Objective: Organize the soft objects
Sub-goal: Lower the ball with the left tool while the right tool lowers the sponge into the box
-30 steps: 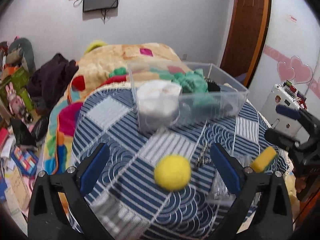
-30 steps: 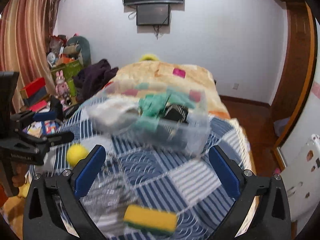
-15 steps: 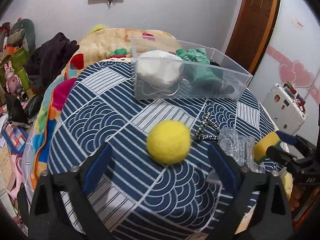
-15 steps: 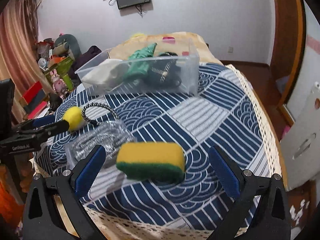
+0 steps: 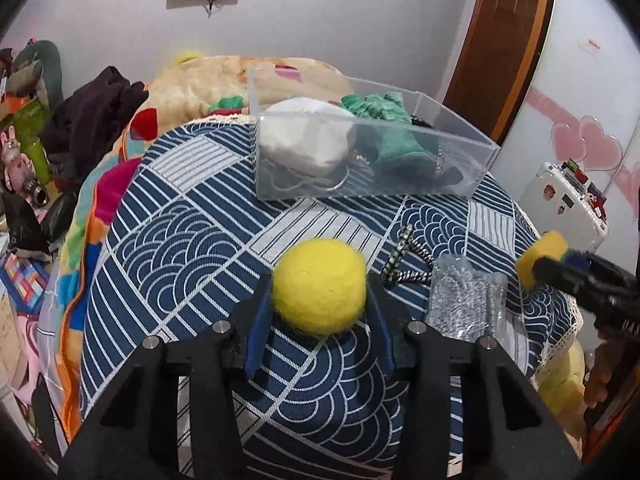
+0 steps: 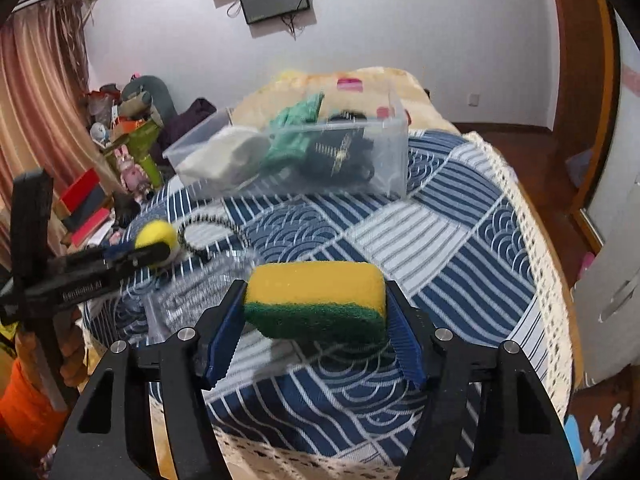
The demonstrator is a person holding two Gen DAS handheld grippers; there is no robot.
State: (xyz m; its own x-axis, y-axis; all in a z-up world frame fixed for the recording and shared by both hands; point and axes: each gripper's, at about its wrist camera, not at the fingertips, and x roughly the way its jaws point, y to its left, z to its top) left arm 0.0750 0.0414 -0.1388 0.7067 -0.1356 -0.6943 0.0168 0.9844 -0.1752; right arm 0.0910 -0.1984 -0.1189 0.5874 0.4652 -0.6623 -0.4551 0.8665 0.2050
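Note:
My left gripper (image 5: 320,316) is shut on a yellow felt ball (image 5: 319,286) just above the blue patterned tablecloth (image 5: 192,248). My right gripper (image 6: 316,320) is shut on a yellow and green sponge (image 6: 316,300) near the table's front edge. The ball also shows in the right wrist view (image 6: 156,236), and the sponge in the left wrist view (image 5: 540,256). A clear plastic box (image 5: 460,184) at the back of the table holds a white soft item (image 5: 304,140), a green cloth (image 5: 384,120) and a dark item.
A black and white cord (image 5: 404,256) and a silvery mesh bag (image 5: 464,300) lie on the cloth between the grippers. A bed with a patchwork blanket (image 5: 208,88) stands behind the table. A white suitcase (image 5: 568,204) is at the right, clutter at the left.
Both grippers were open and have closed: the left on the yellow ball, the right on the sponge. Both moved forward and down toward the table.

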